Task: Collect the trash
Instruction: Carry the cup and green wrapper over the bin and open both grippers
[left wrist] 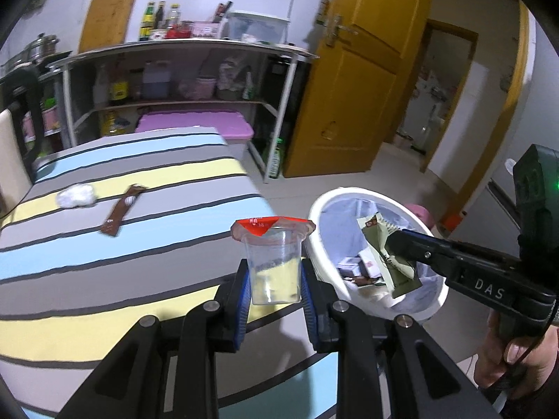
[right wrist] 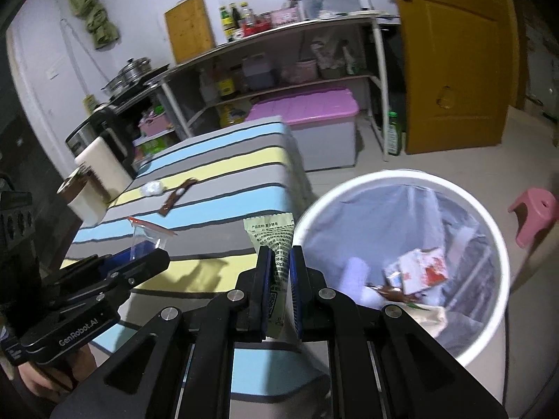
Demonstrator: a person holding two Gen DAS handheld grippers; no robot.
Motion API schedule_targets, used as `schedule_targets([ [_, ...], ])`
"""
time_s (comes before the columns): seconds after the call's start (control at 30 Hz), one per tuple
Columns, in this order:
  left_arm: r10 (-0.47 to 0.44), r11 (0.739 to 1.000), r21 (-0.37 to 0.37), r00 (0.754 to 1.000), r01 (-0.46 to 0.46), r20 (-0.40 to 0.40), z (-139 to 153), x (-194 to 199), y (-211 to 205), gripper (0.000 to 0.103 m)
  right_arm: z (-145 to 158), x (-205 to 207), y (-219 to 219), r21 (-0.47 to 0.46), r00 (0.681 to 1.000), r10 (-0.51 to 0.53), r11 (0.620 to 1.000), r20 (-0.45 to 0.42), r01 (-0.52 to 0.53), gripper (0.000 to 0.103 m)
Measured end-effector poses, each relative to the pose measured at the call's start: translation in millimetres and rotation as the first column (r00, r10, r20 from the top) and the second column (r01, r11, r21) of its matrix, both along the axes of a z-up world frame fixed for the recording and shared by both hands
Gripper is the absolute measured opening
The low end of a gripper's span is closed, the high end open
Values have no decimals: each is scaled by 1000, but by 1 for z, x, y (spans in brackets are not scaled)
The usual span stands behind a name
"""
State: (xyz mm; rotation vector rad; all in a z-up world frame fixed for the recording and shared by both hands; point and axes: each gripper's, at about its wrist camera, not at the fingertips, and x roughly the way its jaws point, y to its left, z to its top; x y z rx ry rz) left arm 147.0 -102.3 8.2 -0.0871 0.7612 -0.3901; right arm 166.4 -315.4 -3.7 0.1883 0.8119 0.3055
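Observation:
My left gripper [left wrist: 275, 279] is shut on a clear plastic cup [left wrist: 274, 265] with a peeled red foil lid, held above the table's right edge beside the bin. My right gripper [right wrist: 280, 272] is shut on a green snack wrapper [right wrist: 276, 244]; in the left wrist view that wrapper [left wrist: 391, 262] hangs over the mouth of the white trash bin [left wrist: 321, 244]. The bin [right wrist: 496, 244] has a bag liner and holds several pieces of trash. On the striped tablecloth [left wrist: 104, 244] lie a brown wrapper [left wrist: 122, 214] and a crumpled white tissue [left wrist: 77, 195].
A metal shelf unit [left wrist: 188, 70] with bottles and jars stands behind the table, a pink-lidded storage box [left wrist: 195, 125] beneath it. A yellow door [left wrist: 360, 80] is open at the right. A pink stool [right wrist: 534, 216] stands on the floor past the bin. A chair back [right wrist: 101, 171] adjoins the table's left side.

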Motion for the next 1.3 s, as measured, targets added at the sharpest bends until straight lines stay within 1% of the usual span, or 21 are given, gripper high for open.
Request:
schedule_targets([
  [0.33,-120,993,-4,993,120,-9,-7,15,-61,27,-10,0,-51,1,995,-102,995,-22,102,11],
  [0.6,-194,981,-18,980,193,-49,-22,27,-98,27,-21,3,-79,3,988,-149,989,-49,149,11],
  [0.9,-244,970,-20,965,243,-99,-37,41,-121,28,-37,8,-97,9,980,-179,983,-91,181,11],
  [1.1,-249,968,-25,959,248,-132,-44,48,-126,28,-50,12,-110,18,973,-189,981,-135,194,12],
  [1.3,-252,968,-33,958,250,-135,-45,49,-124,33,-55,13,-110,27,972,-178,982,-152,184,13],
])
